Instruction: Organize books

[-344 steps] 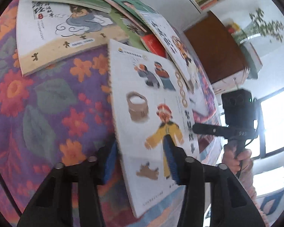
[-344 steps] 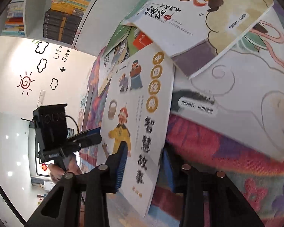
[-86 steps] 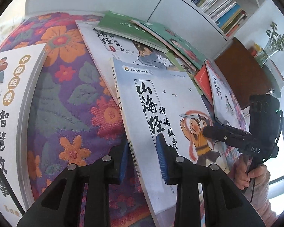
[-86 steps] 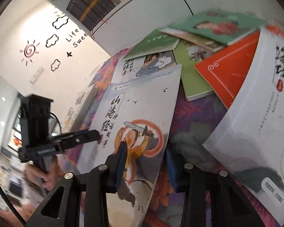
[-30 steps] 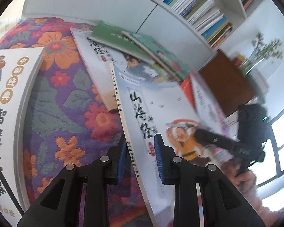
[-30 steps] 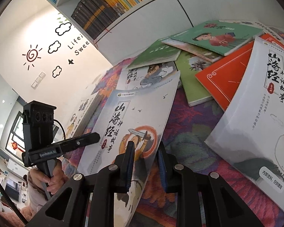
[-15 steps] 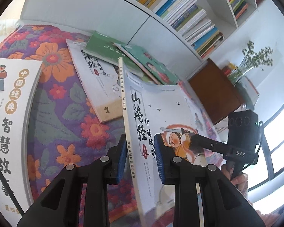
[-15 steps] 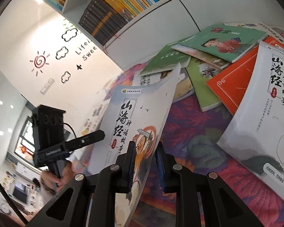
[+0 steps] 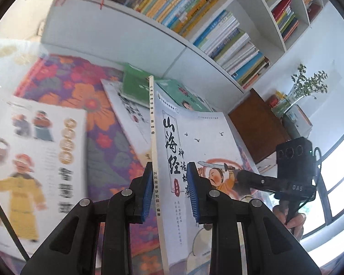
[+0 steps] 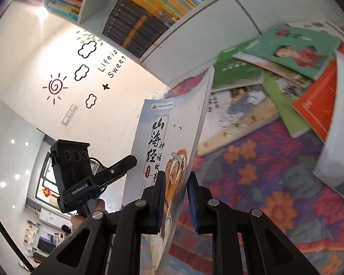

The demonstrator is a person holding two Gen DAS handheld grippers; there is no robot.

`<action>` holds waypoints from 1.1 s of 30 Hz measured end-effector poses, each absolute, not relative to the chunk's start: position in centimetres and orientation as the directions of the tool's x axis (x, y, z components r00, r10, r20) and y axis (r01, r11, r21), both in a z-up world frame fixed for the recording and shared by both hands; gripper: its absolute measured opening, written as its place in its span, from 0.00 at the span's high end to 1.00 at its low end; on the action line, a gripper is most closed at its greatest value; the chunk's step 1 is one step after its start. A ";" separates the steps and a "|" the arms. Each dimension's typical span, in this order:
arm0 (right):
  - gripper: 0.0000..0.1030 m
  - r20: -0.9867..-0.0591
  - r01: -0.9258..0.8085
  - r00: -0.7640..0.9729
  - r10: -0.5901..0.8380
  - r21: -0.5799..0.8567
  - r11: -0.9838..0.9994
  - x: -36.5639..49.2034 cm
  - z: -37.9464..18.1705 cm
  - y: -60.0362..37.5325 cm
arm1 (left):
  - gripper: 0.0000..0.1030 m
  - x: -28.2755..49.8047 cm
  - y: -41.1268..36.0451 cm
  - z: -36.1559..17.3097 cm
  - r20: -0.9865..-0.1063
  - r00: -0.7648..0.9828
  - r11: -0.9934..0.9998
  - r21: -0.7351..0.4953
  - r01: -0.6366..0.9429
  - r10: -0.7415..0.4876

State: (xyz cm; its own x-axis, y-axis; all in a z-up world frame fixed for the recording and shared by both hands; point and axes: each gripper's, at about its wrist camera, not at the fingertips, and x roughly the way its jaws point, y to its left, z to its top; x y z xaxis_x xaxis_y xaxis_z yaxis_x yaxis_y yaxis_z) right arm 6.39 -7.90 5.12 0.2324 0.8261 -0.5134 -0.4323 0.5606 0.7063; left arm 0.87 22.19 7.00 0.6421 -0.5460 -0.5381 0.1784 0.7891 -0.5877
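A pale grey picture book [image 9: 201, 151] with black Chinese title and a sword-bearing figure is held up off the flowered cloth, tilted nearly upright. My left gripper [image 9: 169, 191] is shut on its spine edge. My right gripper [image 10: 175, 202] is shut on the opposite edge of the same book [image 10: 169, 135]. Each gripper shows in the other's view. A white book with a yellow-robed figure [image 9: 39, 160] lies flat at the left. Green books [image 10: 293, 45], an orange book [image 10: 316, 100] and white books lie scattered beyond.
A purple flowered cloth [image 9: 107, 151] covers the surface. White cabinets and shelves full of books [image 9: 217, 29] stand behind. A brown box [image 9: 256, 123] and a plant [image 9: 307, 87] are at the right. A window is beyond.
Both grippers have lifted the grey book from lying on the pile to nearly upright over the cloth. The other books have not moved.
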 end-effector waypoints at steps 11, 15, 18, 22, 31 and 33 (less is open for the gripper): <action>0.81 -0.510 -0.482 0.154 0.847 0.709 0.514 6.2 8.2 0.9 | 0.77 -0.9 30.7 10.8 -0.548 0.673 0.815 -0.561 0.145 -0.497; 0.81 -0.518 -0.508 0.121 0.847 0.701 0.501 6.5 8.2 5.1 | 0.77 -1.2 33.7 10.2 -0.574 0.689 0.839 -0.535 0.093 -0.443; 0.81 -0.559 -0.526 0.104 0.823 0.671 0.522 7.0 7.2 8.3 | 0.77 -1.0 36.1 8.8 -0.593 0.688 0.845 -0.532 0.055 -0.418; 0.81 -0.580 -0.503 0.057 0.813 0.687 0.525 7.9 4.9 11.1 | 0.77 -0.5 38.0 6.7 -0.623 0.668 0.848 -0.530 0.024 -0.408; 0.81 -0.625 -0.466 0.014 0.780 0.686 0.558 10.0 0.4 14.0 | 0.77 1.0 39.4 1.9 -0.650 0.640 0.843 -0.538 -0.007 -0.410; 0.81 -0.634 -0.472 0.016 0.773 0.677 0.565 10.0 -0.3 14.2 | 0.77 0.9 39.6 1.3 -0.647 0.645 0.842 -0.539 -0.009 -0.407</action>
State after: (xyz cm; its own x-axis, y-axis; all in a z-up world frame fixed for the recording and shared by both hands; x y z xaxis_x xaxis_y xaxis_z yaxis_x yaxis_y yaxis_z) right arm 10.02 14.22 -0.25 0.0163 0.7729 -0.6343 -0.4721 0.5652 0.6765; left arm 0.92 39.64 1.35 0.6449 -0.4067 -0.6470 -0.0093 0.8423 -0.5389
